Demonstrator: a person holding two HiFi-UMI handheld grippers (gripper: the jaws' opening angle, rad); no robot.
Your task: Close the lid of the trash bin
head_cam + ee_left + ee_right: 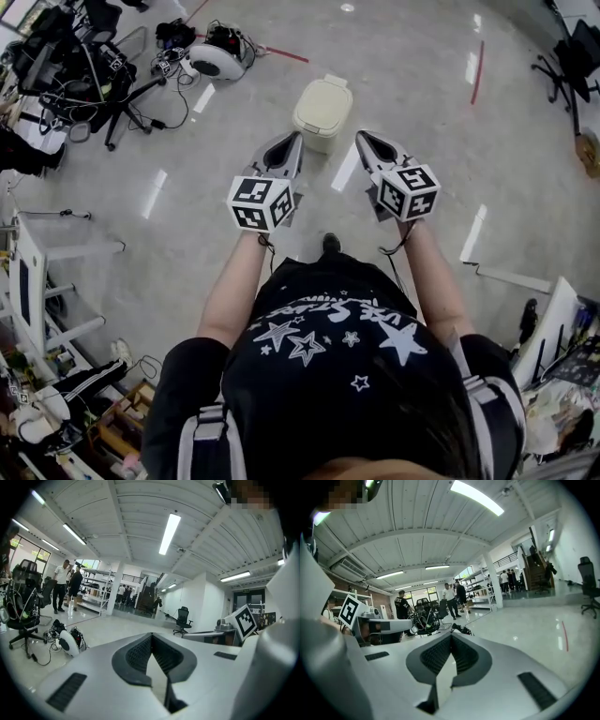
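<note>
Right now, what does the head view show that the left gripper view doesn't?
Only the head view shows the cream trash bin on the floor, lid apparently down. Only the left gripper view shows ceiling lights and people standing by shelves. Both show the left hand-held gripper, jaws together and empty, and a round white device.

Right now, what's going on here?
A person stands holding a tool in each hand, facing a cream trash bin on the floor ahead. The left tool and right tool are both held up in front of the body, jaws together, with nothing between them. Neither touches the bin. The bin's lid looks to be down.
</note>
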